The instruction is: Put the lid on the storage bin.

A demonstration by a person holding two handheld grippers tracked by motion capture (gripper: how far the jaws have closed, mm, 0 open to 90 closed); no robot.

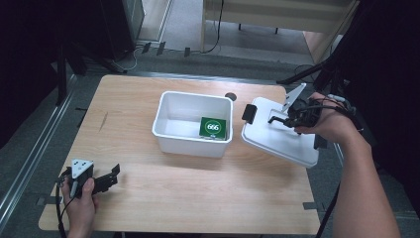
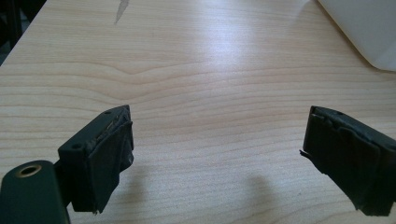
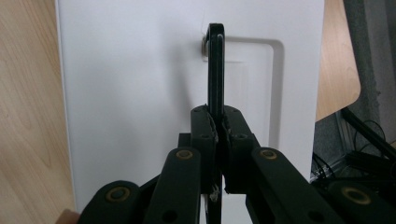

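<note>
On the right side of the table point(image 1: 148, 208), a white lid point(image 1: 277, 136) is held tilted by the right gripper point(image 1: 289, 119), whose jaws are clamped together on the lid's black handle point(image 3: 215, 65). Its near edge seems to rest on the table just beside the bin point(image 1: 171, 126), though contact cannot be confirmed from the high view. The bin is left open at the middle of the table, and a green card point(image 1: 213, 128) marked 666 is seen leaning inside it against the right wall. Judged from this, the lid is off or not yet placed; which way the work runs cannot be told, and seating it squarely on the bin or setting it down flat would be what is left. The lid is seen as a flat white rectangle with rounded corners, a recessed panel around the thin upright handle, and a black latch point(image 1: 248, 113) at its end nearest the bin. At the near left corner the left gripper point(image 2: 217, 154) is held low over bare wood, jaws wide apart and holding nothing.
</note>
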